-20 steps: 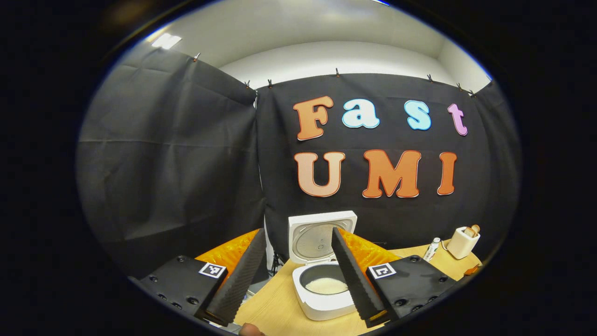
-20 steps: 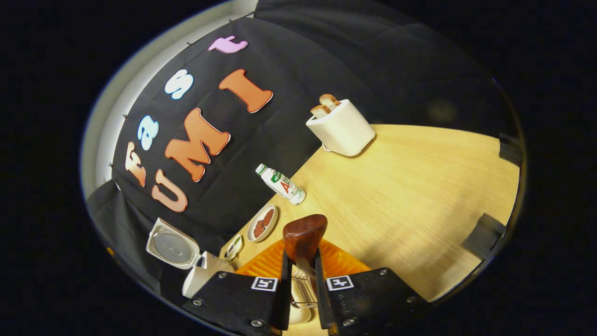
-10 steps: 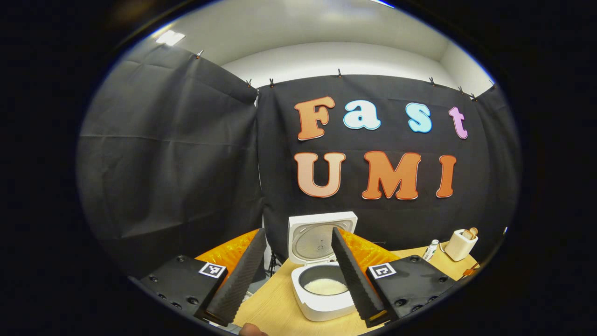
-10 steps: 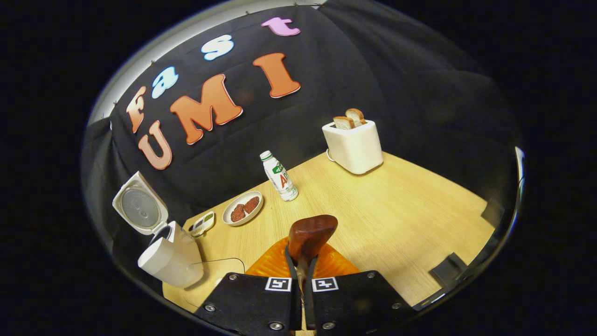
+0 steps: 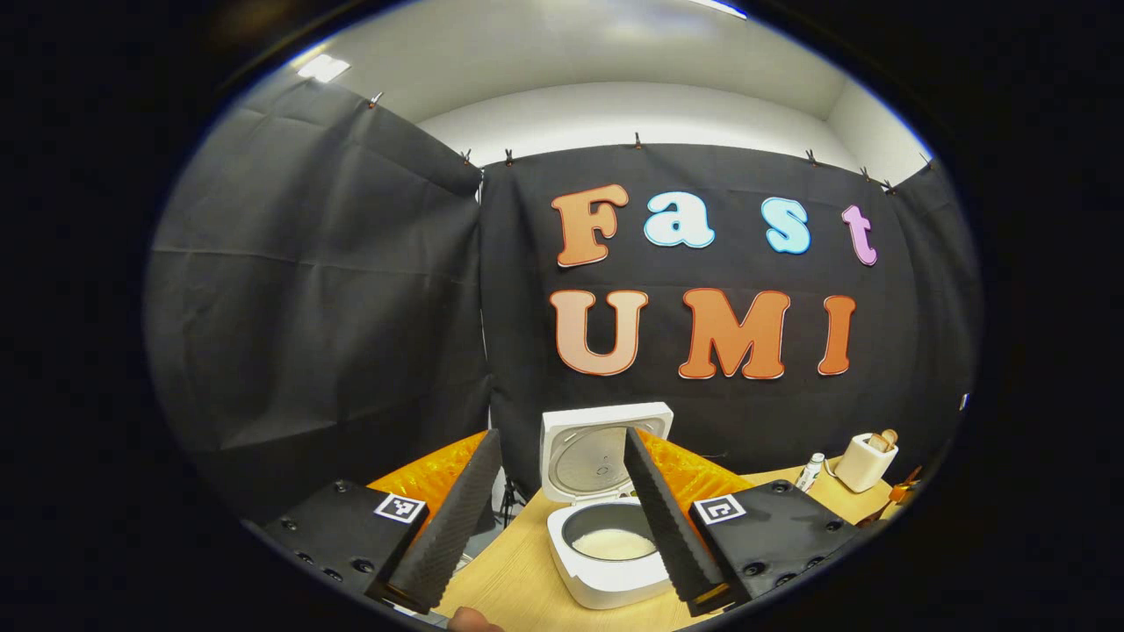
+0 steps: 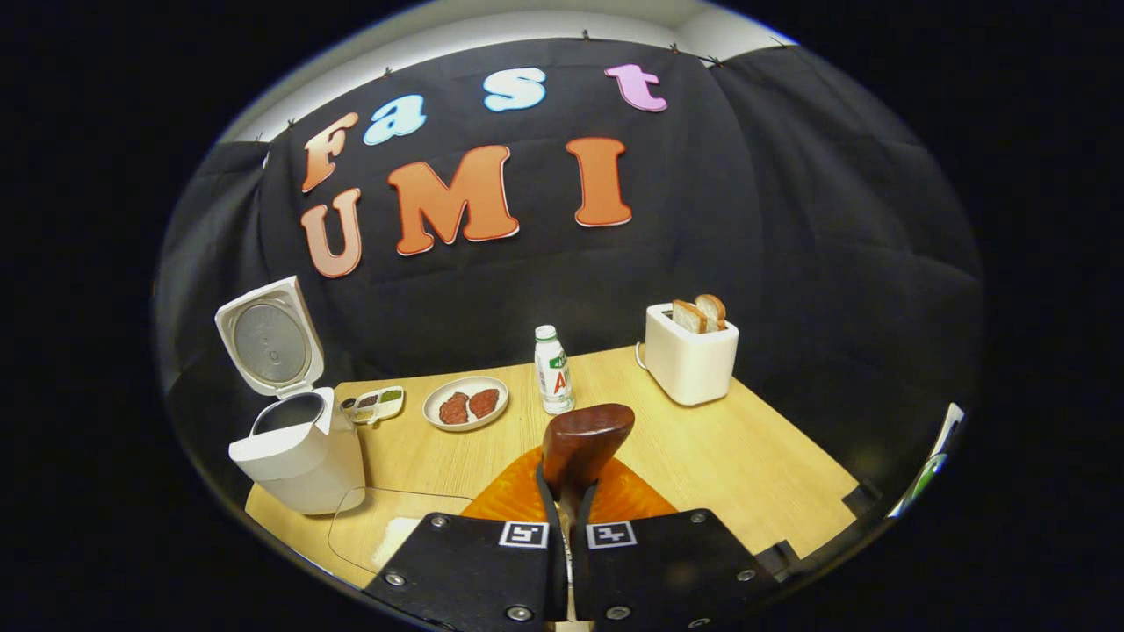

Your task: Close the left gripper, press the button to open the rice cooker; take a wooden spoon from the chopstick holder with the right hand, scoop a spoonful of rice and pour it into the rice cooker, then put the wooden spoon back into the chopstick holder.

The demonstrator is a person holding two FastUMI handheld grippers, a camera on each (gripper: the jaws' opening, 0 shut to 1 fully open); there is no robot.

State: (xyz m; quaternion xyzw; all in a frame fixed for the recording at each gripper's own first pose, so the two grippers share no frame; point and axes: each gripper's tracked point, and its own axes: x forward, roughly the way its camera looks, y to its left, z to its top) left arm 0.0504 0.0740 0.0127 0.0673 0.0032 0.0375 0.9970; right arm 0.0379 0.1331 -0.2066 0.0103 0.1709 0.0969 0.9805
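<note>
Right gripper (image 6: 567,518) grips the wooden spoon (image 6: 583,441) above the table; left gripper (image 5: 553,518) hangs released. Rice cooker (image 6: 294,439) is open — rice inside; next comes returning the spoon to its holder.

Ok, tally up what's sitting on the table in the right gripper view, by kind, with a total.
Appliances: 2, the rice cooker and the toaster.
Bottles: 1, the bottle.
Dishes: 2, the plate and the small tray.
Clear containers: 1, the clear container.
Total: 6.
</note>
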